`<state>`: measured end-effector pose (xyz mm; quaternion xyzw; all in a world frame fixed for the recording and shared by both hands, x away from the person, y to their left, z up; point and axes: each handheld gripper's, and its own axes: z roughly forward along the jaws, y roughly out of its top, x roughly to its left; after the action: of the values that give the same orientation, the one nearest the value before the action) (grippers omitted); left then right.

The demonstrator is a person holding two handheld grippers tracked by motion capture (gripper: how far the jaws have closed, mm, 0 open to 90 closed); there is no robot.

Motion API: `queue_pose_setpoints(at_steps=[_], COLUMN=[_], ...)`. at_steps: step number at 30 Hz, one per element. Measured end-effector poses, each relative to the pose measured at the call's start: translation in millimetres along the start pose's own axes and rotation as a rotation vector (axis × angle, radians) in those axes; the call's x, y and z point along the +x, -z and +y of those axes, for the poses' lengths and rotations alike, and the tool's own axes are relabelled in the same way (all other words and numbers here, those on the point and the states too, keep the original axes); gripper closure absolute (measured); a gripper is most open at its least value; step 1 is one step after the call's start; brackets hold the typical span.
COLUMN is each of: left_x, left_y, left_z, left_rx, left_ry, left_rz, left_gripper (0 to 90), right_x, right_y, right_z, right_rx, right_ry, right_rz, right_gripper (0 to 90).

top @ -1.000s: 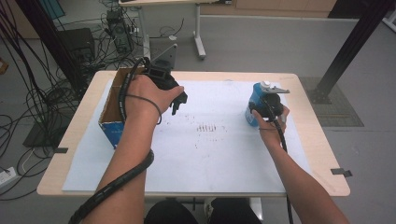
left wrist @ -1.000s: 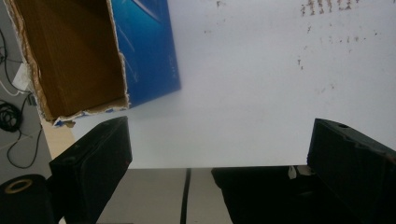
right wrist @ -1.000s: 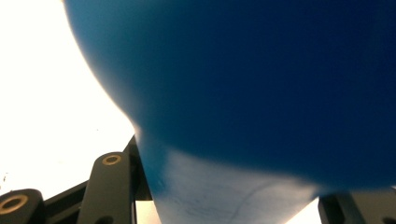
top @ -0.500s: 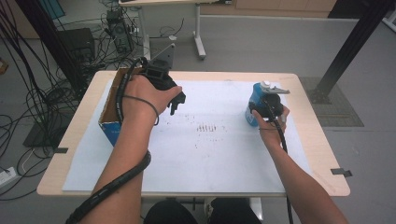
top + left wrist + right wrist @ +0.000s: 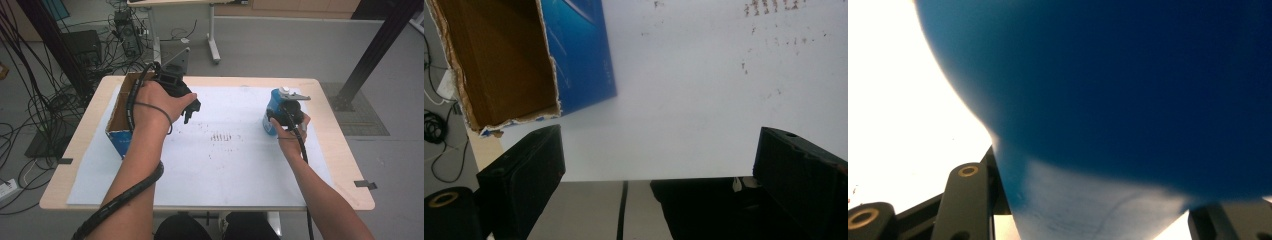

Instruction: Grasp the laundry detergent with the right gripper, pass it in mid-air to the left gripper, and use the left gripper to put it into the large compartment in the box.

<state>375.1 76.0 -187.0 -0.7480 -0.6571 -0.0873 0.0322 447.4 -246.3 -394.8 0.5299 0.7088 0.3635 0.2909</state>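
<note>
While gripped: blue object between right gripper jaws.

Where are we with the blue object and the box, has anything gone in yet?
Done: the right gripper is shut on the blue object, near the table's right side. In hand: the left gripper hovers open over the white sheet beside the cardboard box. Left: what shows of the box interior holds nothing, so the blue object probably has yet to be carried across and put in.

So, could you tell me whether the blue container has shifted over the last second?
No: the blue container sits at the same spot by the table's right edge.
</note>
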Motion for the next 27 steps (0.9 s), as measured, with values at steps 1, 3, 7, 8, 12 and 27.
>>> queue_pose_setpoints(at_steps=[1,3,7,8,12,27], left_x=[0.1,-1.2,-5.0,-5.0,-6.4,-7.7], left_y=[0.5,0.6,1.0,1.0,1.8,27.3], left_z=[0.2,0.7,2.7,2.7,3.9,10.5], left_rx=[0.003,0.01,0.009,0.009,0.014,-0.035], left_ry=[-0.005,-0.007,-0.017,-0.017,-0.033,-0.185], left_rz=[-0.001,-0.004,-0.013,-0.013,-0.015,-0.06], left_gripper=[6.8,6.8,6.8,6.8,6.9,7.0], right_x=[0.0,-0.6,-1.0,-1.0,-1.6,0.5], right_y=[0.0,0.1,-0.1,-0.1,-0.1,22.4], right_z=[0.1,0.0,0.3,0.3,0.6,29.0], right_rx=[0.0,0.0,0.001,0.001,0.002,-0.002], right_ry=[0.0,-0.001,0.0,0.0,0.001,0.043], right_rz=[0.0,0.005,0.007,0.007,0.01,0.162], right_gripper=[43.1,43.1,43.2,43.2,43.3,43.7])
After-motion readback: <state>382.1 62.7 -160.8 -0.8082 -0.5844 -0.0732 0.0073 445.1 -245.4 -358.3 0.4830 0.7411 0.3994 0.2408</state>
